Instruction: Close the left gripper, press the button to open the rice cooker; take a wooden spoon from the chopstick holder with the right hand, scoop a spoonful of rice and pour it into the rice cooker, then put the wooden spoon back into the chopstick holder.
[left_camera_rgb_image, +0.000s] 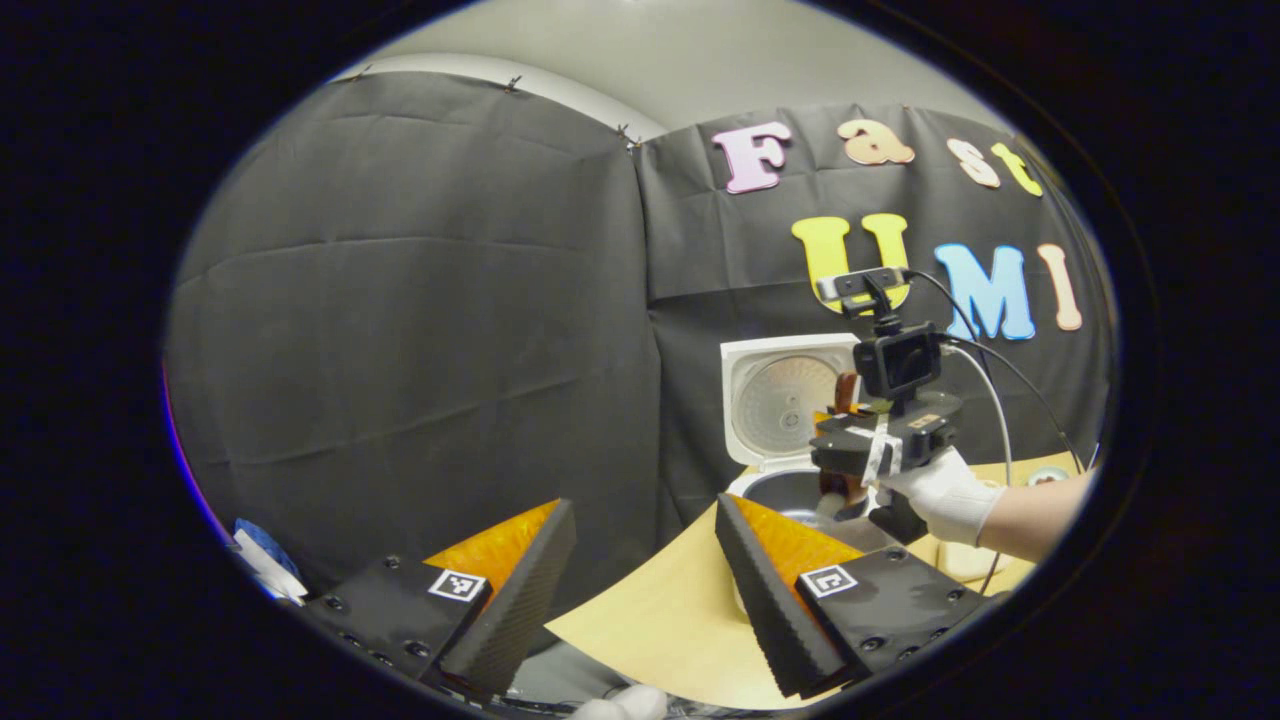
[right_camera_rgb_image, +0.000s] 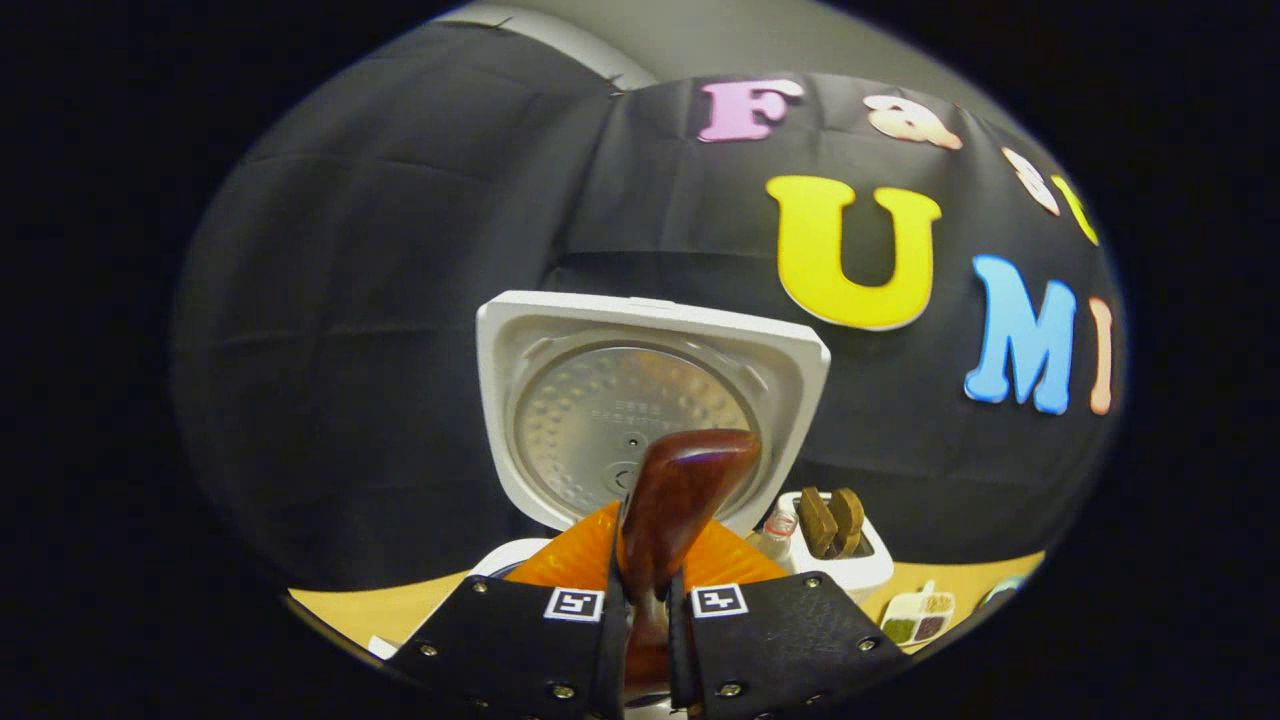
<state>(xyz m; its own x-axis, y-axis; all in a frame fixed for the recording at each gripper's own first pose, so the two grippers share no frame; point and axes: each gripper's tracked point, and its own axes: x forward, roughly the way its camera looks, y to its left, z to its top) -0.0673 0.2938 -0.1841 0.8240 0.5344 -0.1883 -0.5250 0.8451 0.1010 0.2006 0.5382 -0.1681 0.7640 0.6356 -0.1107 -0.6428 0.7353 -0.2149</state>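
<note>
Wooden spoon (right_camera_rgb_image: 672, 500) clamped in right tool (right_camera_rgb_image: 645, 620)

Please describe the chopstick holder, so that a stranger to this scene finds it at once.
Find the white rice cooker with its lid raised, before the black wall. Just to its right on the yellow table stands the chopstick holder: a small white box, with brown wooden handles sticking out.

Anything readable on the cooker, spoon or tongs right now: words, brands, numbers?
No text can be quoted.
Rice cooker lid: faint embossed lines near the centre, too small to read.
Left tongs: square coded tags, a pattern and not words.
Right tongs: the same kind of tags, no words.
Wooden spoon: no marking visible.
</note>
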